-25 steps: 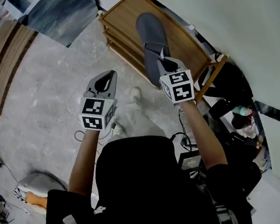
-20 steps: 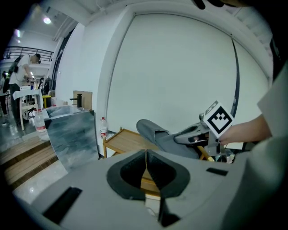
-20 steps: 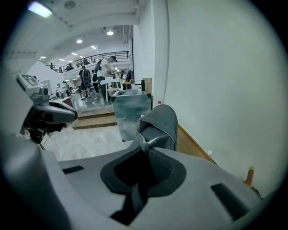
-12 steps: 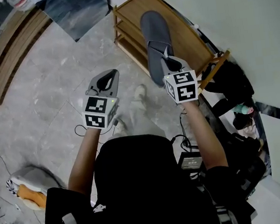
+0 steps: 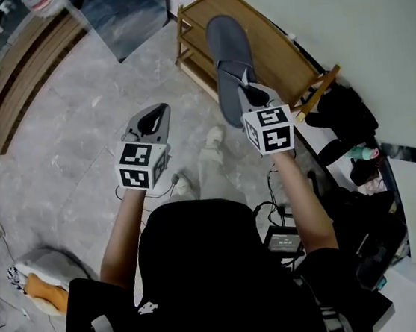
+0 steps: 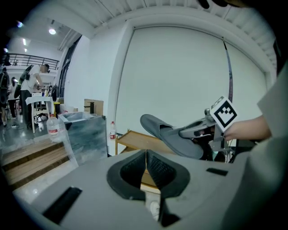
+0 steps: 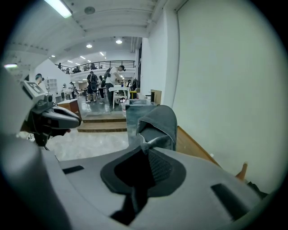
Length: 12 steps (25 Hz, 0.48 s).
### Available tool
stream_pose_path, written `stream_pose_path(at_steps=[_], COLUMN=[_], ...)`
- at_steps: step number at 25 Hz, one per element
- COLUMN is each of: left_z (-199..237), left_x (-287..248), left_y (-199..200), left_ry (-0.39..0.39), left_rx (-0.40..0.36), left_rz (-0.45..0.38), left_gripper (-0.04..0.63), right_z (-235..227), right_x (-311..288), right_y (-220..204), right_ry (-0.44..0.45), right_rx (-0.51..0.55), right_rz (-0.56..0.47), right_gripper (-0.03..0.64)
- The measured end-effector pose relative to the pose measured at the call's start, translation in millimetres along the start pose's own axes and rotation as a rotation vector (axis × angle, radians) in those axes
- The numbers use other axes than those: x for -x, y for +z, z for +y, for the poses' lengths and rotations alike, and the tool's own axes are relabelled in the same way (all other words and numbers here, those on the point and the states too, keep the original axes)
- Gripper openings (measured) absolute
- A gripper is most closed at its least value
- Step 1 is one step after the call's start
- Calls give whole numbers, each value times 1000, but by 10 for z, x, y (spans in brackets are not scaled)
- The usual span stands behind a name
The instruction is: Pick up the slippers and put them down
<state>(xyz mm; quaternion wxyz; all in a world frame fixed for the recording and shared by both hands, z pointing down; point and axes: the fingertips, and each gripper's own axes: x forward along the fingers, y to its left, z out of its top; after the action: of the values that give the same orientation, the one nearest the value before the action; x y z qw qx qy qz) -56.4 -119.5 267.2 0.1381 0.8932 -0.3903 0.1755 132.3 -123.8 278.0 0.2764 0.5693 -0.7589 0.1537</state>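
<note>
Grey slipper (image 5: 225, 46) in right gripper (image 5: 248, 90), now nearer left end of rack (image 5: 284, 54)

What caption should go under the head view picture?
Right gripper holds a grey slipper over the wooden rack; left gripper is empty.

Black short-sleeved shirt (image 5: 206, 274)

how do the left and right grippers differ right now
The left gripper has its jaws together on nothing; the right gripper is clamped on the grey slipper. In the head view, the left gripper hangs over bare floor, while the right gripper is next to the wooden rack, with its slipper stretched out above the rack. Both are grey and point the same way, forward and down.
</note>
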Motion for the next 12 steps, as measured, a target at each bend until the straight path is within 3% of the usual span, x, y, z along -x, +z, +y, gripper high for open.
stream_pose_path(at_steps=[12], left_z=[195], left_x=[687], left_y=[-263], left_ry=[-11], left_rx=[-40], left_rz=[-6], left_gripper=[8], right_z=[762], right_x=[245], right_y=[-104], right_ry=[10], right_rx=[14], right_rz=[14], right_gripper=[17])
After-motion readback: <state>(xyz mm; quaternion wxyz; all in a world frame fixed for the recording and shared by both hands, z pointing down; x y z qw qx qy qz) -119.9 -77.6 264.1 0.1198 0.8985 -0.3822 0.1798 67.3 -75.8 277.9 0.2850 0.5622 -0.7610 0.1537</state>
